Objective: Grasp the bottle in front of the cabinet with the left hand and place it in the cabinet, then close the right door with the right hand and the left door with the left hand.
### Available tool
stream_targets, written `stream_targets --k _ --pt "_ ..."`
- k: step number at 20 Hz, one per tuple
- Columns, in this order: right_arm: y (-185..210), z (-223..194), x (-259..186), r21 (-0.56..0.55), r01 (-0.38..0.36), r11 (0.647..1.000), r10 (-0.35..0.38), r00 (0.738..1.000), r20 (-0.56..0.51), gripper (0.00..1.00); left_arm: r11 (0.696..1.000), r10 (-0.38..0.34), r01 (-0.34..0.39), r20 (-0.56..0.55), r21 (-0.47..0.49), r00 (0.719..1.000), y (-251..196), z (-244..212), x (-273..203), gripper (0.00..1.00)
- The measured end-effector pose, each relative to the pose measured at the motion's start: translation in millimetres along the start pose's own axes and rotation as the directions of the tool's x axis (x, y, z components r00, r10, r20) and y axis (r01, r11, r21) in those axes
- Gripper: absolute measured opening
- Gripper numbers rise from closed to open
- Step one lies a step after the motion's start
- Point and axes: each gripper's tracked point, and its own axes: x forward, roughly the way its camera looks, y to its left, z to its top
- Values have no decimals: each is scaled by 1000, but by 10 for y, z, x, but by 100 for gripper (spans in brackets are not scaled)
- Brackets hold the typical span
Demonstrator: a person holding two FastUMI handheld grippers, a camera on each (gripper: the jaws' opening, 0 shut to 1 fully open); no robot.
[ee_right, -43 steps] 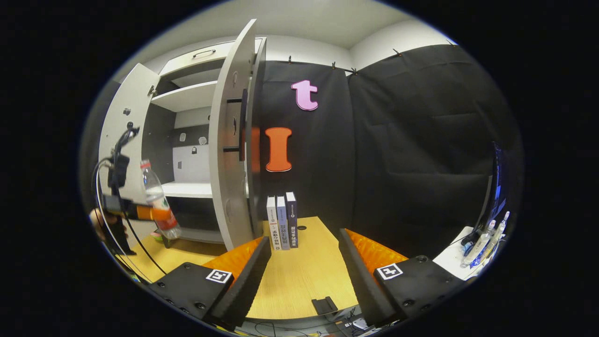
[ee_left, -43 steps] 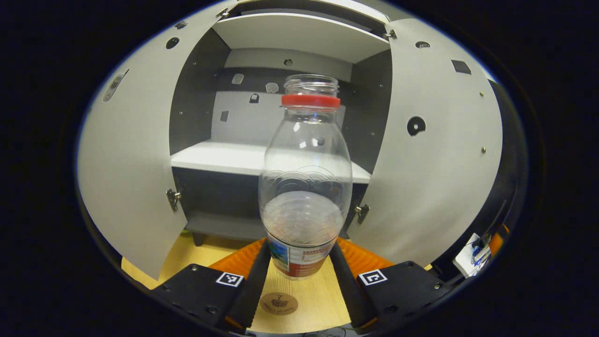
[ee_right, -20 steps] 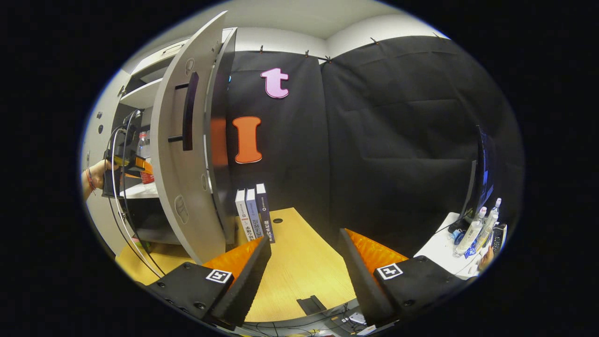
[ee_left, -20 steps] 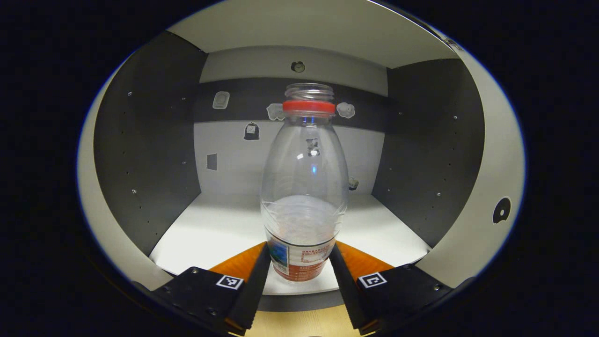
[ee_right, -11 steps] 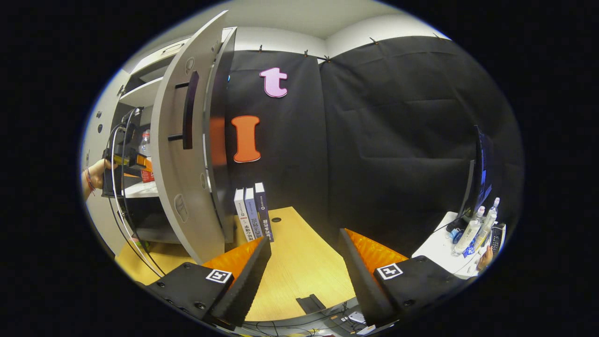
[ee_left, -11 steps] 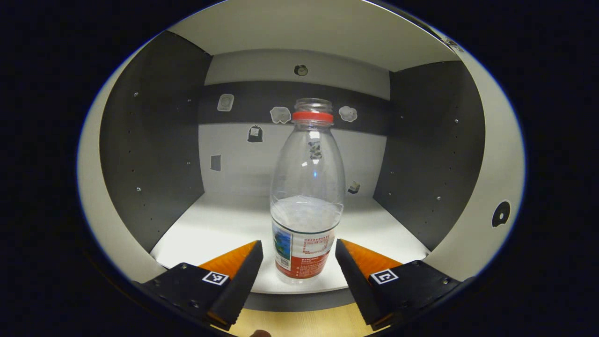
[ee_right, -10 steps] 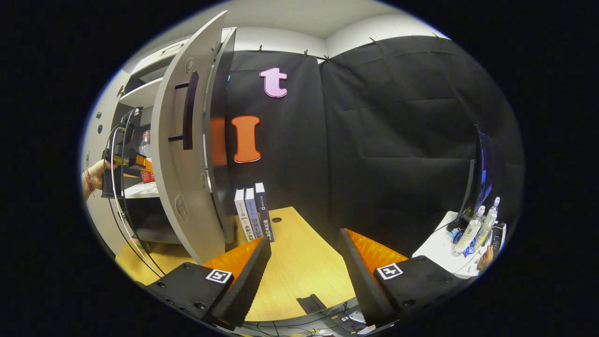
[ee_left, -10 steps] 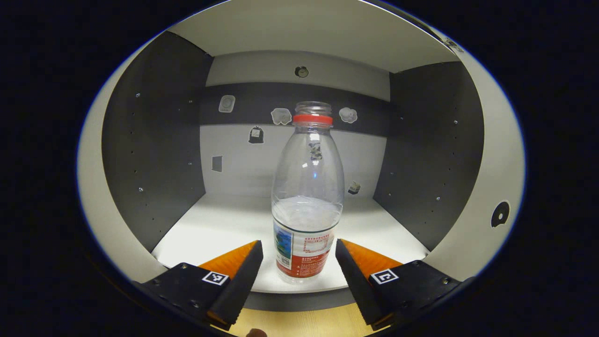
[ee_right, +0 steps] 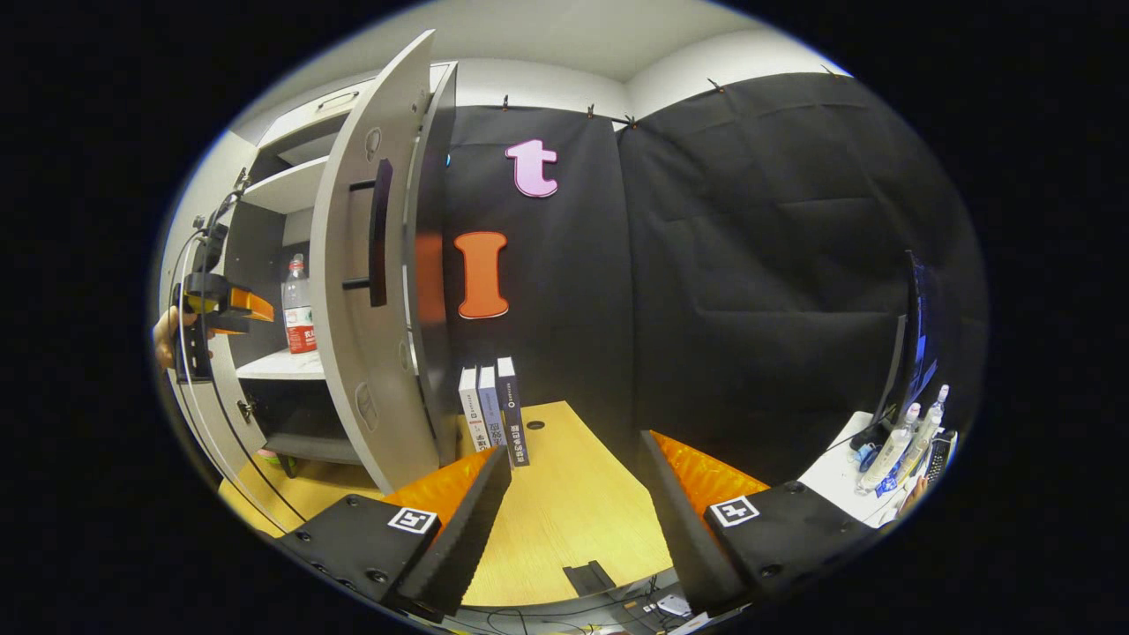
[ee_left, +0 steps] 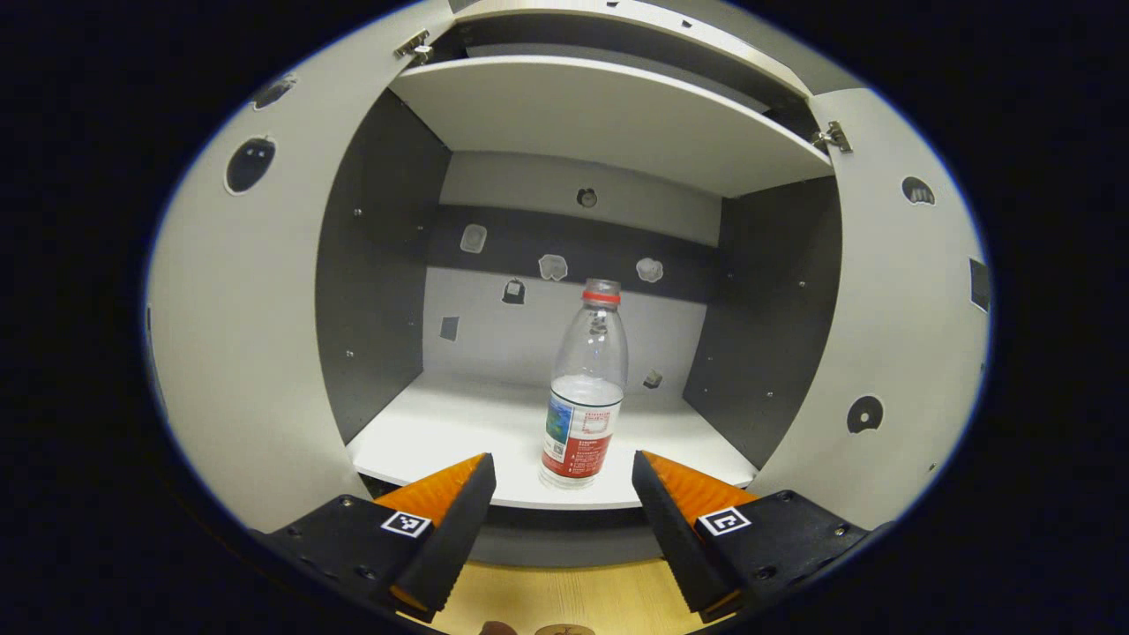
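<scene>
Left gripper point(ee_left: 563, 472) gapes before shelved bottle point(ee_left: 584, 388).

Right gripper view: right door point(ee_right: 366, 291) hides most of cabinet interior; bottle point(ee_right: 298, 306) part-covered at left centre. Hand point(ee_right: 164, 338) cut off at far left edge. Small bottles point(ee_right: 891, 445) lower right, perhaps sprays, too small to tell.

left faces cabinet point(ee_left: 582, 106); right sees it sidelong.
</scene>
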Motion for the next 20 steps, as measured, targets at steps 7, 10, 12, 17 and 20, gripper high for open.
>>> stream_targets --k 7,10,12,17,20 --pt "167 315 46 -120 -88 989 94 995 43 96 998 24 -18 94 -65 995 41 196 -1152 94" --pt "320 379 104 -124 -144 982 149 988 32 96 997 46 -39 108 -66 993 93 189 -1608 95" --pt "440 422 166 -116 -188 975 192 981 26 96 996 76 -70 128 -51 989 168 182 -1940 94" --pt "776 516 390 -137 -273 952 278 960 21 96 986 165 -162 177 -33 970 472 149 -2576 94" --pt "964 546 533 -127 -308 943 312 950 8 96 976 220 -217 181 -37 959 762 57 -2813 94"
